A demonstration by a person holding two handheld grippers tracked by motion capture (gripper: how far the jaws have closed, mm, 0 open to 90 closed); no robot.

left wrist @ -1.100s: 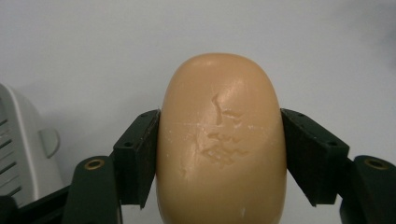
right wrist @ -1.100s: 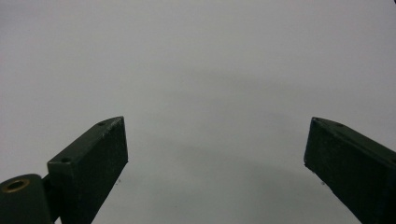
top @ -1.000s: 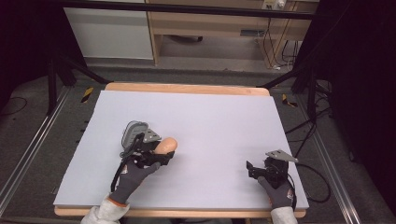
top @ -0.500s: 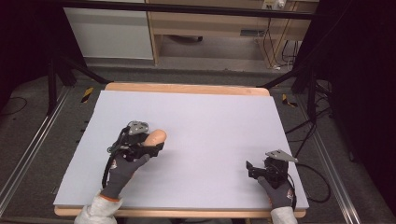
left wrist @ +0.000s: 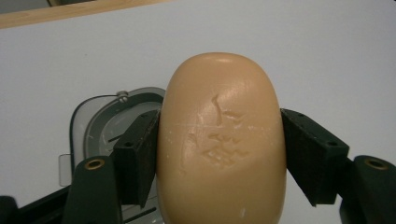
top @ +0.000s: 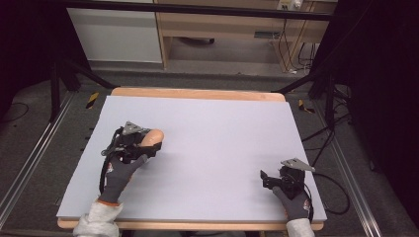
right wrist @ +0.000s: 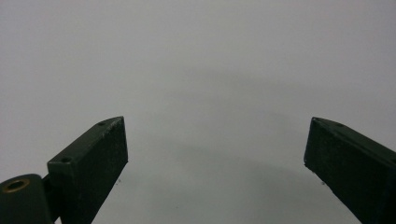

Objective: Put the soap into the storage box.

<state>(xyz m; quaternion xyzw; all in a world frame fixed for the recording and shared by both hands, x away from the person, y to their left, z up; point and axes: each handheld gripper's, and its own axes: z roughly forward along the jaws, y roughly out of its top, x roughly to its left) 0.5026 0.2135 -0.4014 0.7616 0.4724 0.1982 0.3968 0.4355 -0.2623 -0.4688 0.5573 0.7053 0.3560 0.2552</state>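
Note:
A tan oval bar of soap (left wrist: 222, 140) with scuffed markings on its face sits between the black jaws of my left gripper (left wrist: 219, 144), which is shut on its two sides. In the high view this gripper (top: 147, 144) hovers over the left part of the pale table (top: 222, 128), with the soap (top: 153, 135) sticking out to the right. A clear, greyish dish-like piece (left wrist: 105, 123) lies on the table under the left jaw, partly hidden. My right gripper (top: 269, 178) rests near the front right corner, open, and nothing lies between its jaws (right wrist: 215, 140).
The table has a wooden rim (top: 197, 94) along its far edge. Beyond it stand a white cabinet (top: 116, 34) and a wooden shelf unit (top: 222, 29). Black stand legs (top: 316, 79) and cables (top: 341, 187) lie around the right side.
My left gripper has carried the soap to the left and a little farther from the person. The right gripper has stayed in place.

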